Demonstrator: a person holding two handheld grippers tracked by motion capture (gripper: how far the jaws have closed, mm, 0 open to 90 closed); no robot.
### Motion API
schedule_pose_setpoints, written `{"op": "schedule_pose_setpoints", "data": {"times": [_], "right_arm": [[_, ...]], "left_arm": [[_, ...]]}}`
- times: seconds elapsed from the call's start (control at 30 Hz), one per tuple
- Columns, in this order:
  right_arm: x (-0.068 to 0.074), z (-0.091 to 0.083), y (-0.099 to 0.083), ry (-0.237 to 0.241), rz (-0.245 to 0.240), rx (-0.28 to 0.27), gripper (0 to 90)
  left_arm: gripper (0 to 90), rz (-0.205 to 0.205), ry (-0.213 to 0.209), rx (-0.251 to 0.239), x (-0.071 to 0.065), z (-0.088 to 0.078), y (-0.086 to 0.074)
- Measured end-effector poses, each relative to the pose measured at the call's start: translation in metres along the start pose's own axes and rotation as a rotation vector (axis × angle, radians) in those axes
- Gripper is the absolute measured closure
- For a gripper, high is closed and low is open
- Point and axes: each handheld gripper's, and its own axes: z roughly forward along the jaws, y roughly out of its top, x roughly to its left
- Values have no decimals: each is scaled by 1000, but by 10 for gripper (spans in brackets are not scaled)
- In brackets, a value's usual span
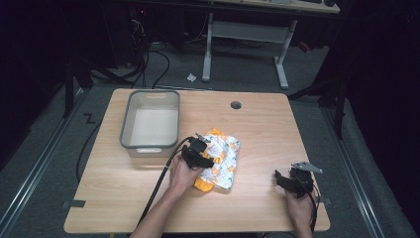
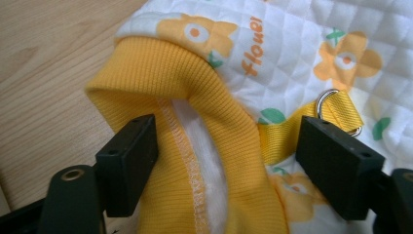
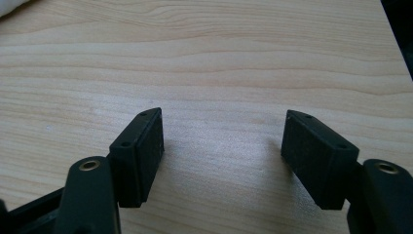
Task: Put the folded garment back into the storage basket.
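Note:
A small white quilted garment (image 1: 224, 157) with orange flowers and yellow ribbed trim lies folded on the middle of the wooden table (image 1: 257, 124). My left gripper (image 1: 202, 154) rests on its left edge. In the left gripper view its jaws stand open around the yellow ribbed band (image 2: 195, 141), beside a yellow strap with a metal ring (image 2: 336, 102). My right gripper (image 1: 283, 178) sits near the table's front right, well apart from the garment. It is open, with bare wood (image 3: 224, 146) between its jaws.
A grey plastic bin (image 1: 150, 122) stands at the back left of the table, just left of the garment. A round cable hole (image 1: 236, 105) is in the tabletop behind it. A white desk frame (image 1: 247, 44) and cables are on the floor beyond.

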Motion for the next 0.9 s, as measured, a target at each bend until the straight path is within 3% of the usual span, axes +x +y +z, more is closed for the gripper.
{"op": "schedule_pose_setpoints", "data": {"times": [0.27, 0.57, 0.9], "right_arm": [[0, 0, 0, 0, 0, 0, 322], [-1, 0, 0, 2, -3, -1, 321], [-1, 0, 0, 3, -4, 0, 318]], "left_arm": [[427, 22, -3, -5, -4, -3, 0], [661, 47, -11, -29, -6, -3, -1], [754, 34, -43, -39, -4, -4, -1]]}}
